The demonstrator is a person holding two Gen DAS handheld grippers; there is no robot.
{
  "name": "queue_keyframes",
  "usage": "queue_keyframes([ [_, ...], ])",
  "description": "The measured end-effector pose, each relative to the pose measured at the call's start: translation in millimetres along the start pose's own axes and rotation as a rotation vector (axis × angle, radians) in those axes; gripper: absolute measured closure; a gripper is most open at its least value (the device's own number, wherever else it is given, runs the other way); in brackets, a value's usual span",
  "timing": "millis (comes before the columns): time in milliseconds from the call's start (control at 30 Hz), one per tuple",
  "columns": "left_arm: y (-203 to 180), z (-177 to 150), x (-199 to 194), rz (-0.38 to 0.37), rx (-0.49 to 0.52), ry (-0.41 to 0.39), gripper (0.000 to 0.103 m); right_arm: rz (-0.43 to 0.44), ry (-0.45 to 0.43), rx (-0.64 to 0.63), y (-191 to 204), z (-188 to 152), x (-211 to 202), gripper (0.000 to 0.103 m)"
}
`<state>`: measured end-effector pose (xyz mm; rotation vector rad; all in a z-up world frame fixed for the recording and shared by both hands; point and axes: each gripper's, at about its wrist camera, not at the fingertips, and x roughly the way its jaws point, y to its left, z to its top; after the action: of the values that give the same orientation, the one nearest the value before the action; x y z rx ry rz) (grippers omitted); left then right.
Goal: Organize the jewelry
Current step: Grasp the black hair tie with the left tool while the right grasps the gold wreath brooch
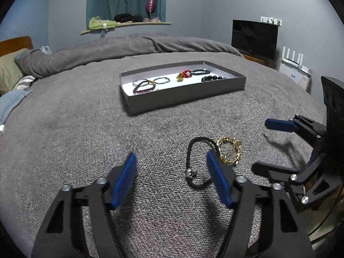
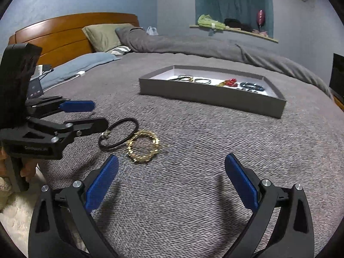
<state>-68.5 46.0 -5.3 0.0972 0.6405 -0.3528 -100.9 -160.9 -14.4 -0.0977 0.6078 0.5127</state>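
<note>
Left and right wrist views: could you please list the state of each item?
left gripper: open, empty
right gripper: open, empty
black cord bracelet: flat on blanket, outside box
gold bracelet: on blanket, touching the black one
gray box: lidless, holding several bracelets

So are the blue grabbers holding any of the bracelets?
No. The left gripper and right gripper are both open and empty; the black bracelet and gold bracelet lie on the blanket.

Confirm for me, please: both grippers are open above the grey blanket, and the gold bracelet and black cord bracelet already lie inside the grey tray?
Not quite. Both views show the gold bracelet and black cord bracelet lying on the grey blanket, outside the grey tray. The left gripper and right gripper are indeed open.
</note>
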Motion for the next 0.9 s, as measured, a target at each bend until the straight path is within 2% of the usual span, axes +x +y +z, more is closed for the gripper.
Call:
queue_keyframes([
  [200, -4, 0, 2, -0.042, 0.010, 0.010, 0.057, 0.014, 0.026, -0.019, 7, 0, 8, 0.030],
  [367, -9, 0, 5, -0.064, 0.026, 0.022, 0.070, 0.033, 0.030, -0.048, 17, -1, 10, 0.039],
  [467, -14, -1, 8, -0.066, 0.042, 0.038, 0.073, 0.039, 0.040, -0.061, 20, 0, 13, 0.047],
  [600, -14, -2, 17, -0.053, 0.041, 0.076, 0.077, 0.044, 0.038, -0.054, 21, 5, 15, 0.048],
  [900, -8, -2, 19, -0.049, 0.021, 0.094, 0.087, 0.035, 0.057, -0.049, 22, 10, 25, 0.048],
])
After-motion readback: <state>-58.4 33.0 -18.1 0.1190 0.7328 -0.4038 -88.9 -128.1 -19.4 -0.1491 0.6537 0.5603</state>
